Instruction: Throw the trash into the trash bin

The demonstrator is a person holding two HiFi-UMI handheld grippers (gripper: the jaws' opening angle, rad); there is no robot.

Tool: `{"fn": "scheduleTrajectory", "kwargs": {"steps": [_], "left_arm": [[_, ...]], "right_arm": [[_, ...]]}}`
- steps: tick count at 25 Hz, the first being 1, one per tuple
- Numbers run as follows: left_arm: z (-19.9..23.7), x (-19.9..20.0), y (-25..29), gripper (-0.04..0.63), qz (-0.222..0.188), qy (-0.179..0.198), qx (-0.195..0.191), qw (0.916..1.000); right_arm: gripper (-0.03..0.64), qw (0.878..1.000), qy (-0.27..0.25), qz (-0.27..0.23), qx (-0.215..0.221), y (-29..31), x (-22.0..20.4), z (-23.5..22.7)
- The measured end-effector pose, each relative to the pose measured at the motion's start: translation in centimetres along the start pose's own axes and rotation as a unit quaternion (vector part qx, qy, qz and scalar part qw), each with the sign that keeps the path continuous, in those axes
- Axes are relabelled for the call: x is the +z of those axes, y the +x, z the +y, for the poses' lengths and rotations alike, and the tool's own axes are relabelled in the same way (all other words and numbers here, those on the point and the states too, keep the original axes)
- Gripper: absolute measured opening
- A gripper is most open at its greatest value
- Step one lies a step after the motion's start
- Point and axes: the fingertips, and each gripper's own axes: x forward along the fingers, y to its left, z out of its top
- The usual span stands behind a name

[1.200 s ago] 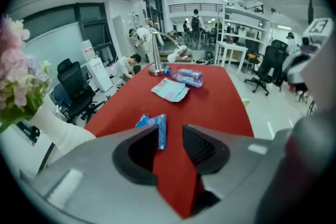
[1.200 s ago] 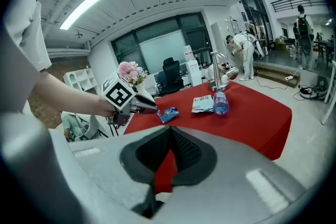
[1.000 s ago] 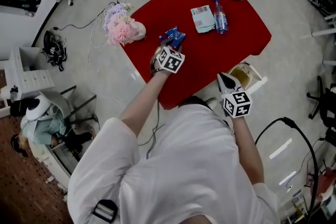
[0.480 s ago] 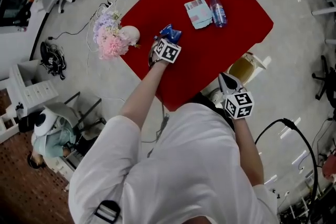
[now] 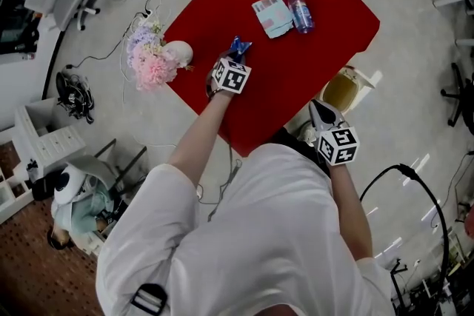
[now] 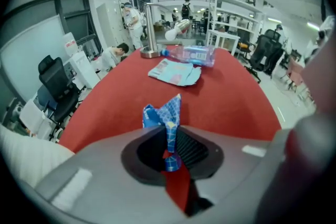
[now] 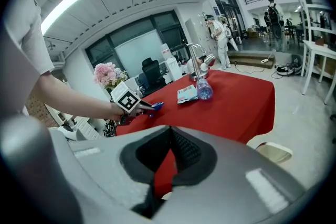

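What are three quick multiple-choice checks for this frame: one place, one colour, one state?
1. Where is the trash bin?
A. on a chair
B. on the floor beside the red table, near the right gripper
C. on a shelf

2. What colour is the wrapper in the left gripper?
A. blue
B. green
C. yellow

3. How is the plastic bottle placed?
A. upright
B. lying on its side
C. inside the bin

Answers:
1 B: the head view shows it on the floor off the table's edge.
2 A: blue foil sits between the jaws, which have just been closing on it.
3 B: it lies flat on the tabletop.
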Motion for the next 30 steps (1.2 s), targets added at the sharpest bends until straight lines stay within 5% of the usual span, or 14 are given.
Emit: {"fn": "scheduleTrajectory", "kwargs": {"steps": [13, 25, 30], "left_arm": [[-9.0, 2.9, -3.3, 0.044, -0.016, 0.031, 0.001, 0.9994], [-26.1, 5.2, -4.5, 0.044, -0.004, 0.019, -0.063, 0.9978], [-33.0, 5.9, -3.4, 0.043, 0.0, 0.042, -0.089, 0.9951]], "right_arm": [[0.002, 1.0, 0.011, -0.022, 0.006, -4.3, -1.8, -3.6], [0.002, 0.999, 0.035, -0.027, -0.004, -11.6, -7.1, -9.6], [0.0, 0.997, 0.059, -0.034, -0.023, -14.5, -9.2, -13.1]]}}
